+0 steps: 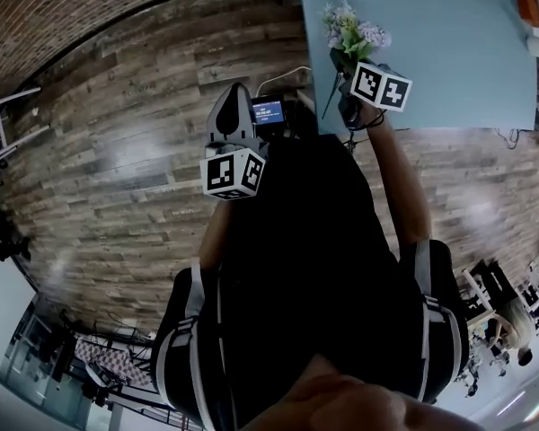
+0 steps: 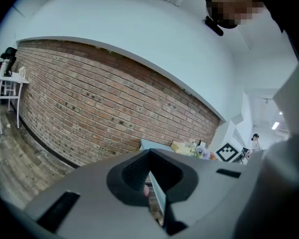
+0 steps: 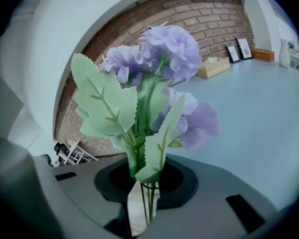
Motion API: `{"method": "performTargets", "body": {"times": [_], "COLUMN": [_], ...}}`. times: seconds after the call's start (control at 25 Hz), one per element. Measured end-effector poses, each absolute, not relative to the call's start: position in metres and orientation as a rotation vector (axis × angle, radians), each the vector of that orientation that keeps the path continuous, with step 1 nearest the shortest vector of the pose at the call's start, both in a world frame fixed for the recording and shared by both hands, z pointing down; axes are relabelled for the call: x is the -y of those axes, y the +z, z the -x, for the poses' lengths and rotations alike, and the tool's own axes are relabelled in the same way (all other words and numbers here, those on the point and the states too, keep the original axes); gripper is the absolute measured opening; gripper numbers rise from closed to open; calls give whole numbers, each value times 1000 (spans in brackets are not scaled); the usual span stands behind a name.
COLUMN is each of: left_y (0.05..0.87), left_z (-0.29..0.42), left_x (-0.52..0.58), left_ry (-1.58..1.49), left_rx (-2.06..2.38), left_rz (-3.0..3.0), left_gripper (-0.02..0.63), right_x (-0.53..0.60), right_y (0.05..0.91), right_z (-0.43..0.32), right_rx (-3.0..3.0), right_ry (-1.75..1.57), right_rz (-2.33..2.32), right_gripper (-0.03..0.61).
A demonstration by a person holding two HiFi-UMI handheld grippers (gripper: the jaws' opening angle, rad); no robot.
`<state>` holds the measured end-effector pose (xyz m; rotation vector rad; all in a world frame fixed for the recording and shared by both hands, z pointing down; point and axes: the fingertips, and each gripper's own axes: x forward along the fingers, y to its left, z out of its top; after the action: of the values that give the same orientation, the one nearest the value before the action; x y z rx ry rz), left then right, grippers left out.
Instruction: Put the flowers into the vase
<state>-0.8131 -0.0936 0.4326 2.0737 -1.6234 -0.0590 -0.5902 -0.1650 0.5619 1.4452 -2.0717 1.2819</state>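
Observation:
A bunch of artificial flowers (image 3: 159, 83), with purple blooms and pale green toothed leaves, stands up out of my right gripper (image 3: 144, 203), which is shut on the thin stems. In the head view the flowers (image 1: 350, 32) and right gripper (image 1: 341, 63) hang over the near edge of the light blue table (image 1: 449, 52). A small white vase (image 3: 284, 54) stands far off at the table's back right. My left gripper (image 1: 232, 99) is held off to the left over the wooden floor, jaws together and nothing in them; its own view shows the left gripper (image 2: 152, 193) pointing towards a brick wall.
Two picture frames (image 3: 239, 50) and a tan box (image 3: 213, 67) stand along the brick wall at the table's far side. A white chair (image 2: 5, 96) stands by the wall at the left. Plank flooring (image 1: 135, 169) lies left of the table.

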Motion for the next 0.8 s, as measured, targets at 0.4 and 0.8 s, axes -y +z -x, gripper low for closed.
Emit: {"method": "performTargets", "body": {"times": [0.4,0.8], "left_y": [423,424], "left_z": [804,797], "left_x": [106,103], "left_ry": [-42,-38], "left_rx": [1566,1437], "left_rz": [-2185,-2245], "left_gripper": [34,34], "right_x": [140,94], "right_y": [460,432], "right_z": [600,628], "right_rx": [2376,2458], "right_ry": [995,612], "right_rz": [-1677,-1800], "right_gripper": [95,95]}}
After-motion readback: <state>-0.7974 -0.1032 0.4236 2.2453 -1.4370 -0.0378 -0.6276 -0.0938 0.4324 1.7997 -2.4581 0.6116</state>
